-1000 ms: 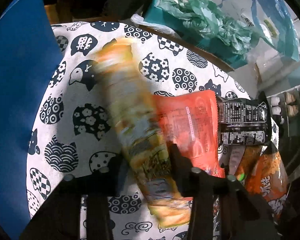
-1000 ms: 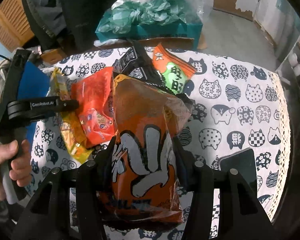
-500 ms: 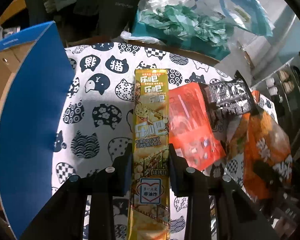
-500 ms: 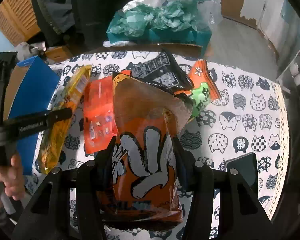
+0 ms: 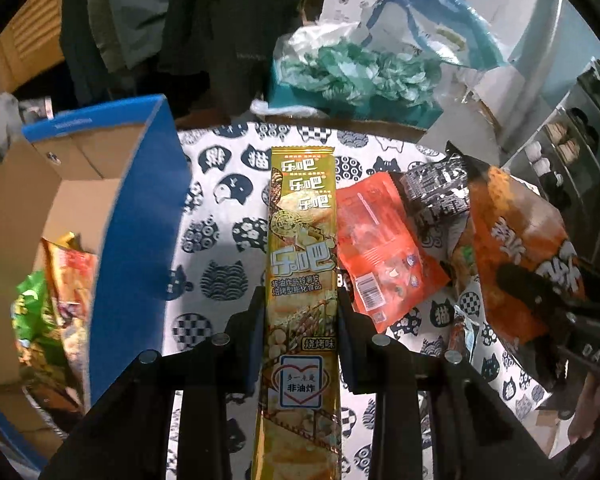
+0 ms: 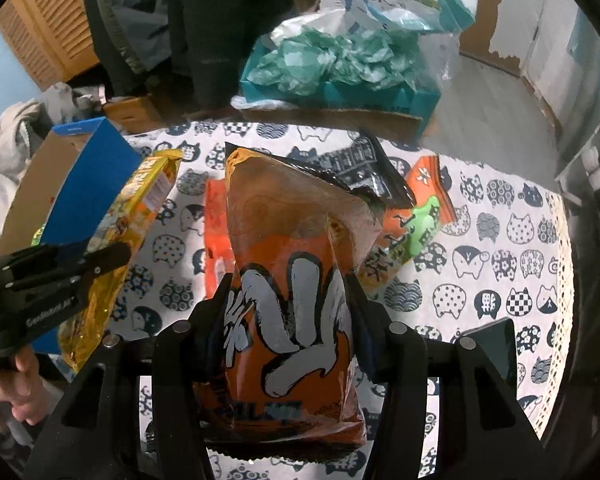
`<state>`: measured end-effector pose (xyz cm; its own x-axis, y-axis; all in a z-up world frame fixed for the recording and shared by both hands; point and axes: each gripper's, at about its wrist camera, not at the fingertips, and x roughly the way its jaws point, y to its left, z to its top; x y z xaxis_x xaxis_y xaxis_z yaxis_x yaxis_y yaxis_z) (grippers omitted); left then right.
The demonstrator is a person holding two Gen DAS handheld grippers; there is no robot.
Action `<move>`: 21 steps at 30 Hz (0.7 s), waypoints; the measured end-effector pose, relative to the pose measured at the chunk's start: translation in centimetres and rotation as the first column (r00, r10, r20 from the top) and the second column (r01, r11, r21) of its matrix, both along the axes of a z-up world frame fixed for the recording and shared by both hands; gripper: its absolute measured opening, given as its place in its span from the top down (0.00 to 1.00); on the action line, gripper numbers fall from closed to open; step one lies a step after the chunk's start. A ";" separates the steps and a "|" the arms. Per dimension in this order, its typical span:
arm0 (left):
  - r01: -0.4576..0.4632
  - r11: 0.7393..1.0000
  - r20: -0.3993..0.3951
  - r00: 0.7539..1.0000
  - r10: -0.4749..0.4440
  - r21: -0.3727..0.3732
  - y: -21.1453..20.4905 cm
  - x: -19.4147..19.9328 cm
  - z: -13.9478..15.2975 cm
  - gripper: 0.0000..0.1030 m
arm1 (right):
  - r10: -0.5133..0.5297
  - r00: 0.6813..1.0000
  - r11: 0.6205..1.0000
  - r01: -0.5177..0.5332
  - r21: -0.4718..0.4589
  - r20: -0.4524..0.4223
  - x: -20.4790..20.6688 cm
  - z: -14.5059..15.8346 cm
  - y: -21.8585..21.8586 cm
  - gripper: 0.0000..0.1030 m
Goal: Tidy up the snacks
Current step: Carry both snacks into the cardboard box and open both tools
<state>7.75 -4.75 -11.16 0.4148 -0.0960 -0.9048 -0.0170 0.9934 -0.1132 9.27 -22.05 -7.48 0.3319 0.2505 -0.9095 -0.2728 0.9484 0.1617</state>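
Snacks inside the blue box [image 5: 140, 216] show only from the left wrist; left fingers [image 5: 256, 320] grip the yellow packet [image 5: 303, 264], right fingers [image 6: 216, 312] the orange bag [image 6: 288, 280].

Long yellow snack pack [image 5: 302, 280], orange chip bag [image 6: 292, 304], both lifted

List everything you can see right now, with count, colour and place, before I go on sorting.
Long snack pack: 1, yellow-gold, held above the cloth.
Chip bag: 1, orange, held.
Red pouch: 1, red-orange, lying on cloth.
Black packet: 1, black, on cloth behind chip bag.
Orange-green packet: 1, on cloth.
Box: 1, blue outside, left of cloth, snacks inside.
Cat-print cloth: 1, white and navy.
Teal box: 1, behind table.
Left hand-held gripper: shut on long snack pack.
Right hand-held gripper: shut on chip bag.
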 end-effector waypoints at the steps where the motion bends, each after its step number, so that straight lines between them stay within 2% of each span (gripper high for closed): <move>1: 0.004 1.000 0.008 1.000 -0.004 0.005 0.1 -0.2 0.3 0.70 | 0.003 1.000 1.000 -0.003 0.000 0.003 0.0 0.1 0.2 0.50; 11: 0.023 0.998 0.097 0.995 -0.029 0.054 1.8 -2.6 4.2 0.70 | 0.034 0.999 0.999 -0.034 0.001 0.039 -0.3 1.9 2.7 0.50; 21: 0.004 0.997 0.175 0.984 -0.018 0.079 4.5 -4.6 7.2 0.70 | 0.089 0.994 0.996 -0.089 0.007 0.067 -0.6 3.6 6.7 0.50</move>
<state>3.12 -0.27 -3.97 0.5673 -0.0335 -0.8228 0.0076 0.9993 -0.0354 8.67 -15.40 -3.83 0.3677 0.2904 -0.8834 -0.3665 0.9183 0.1493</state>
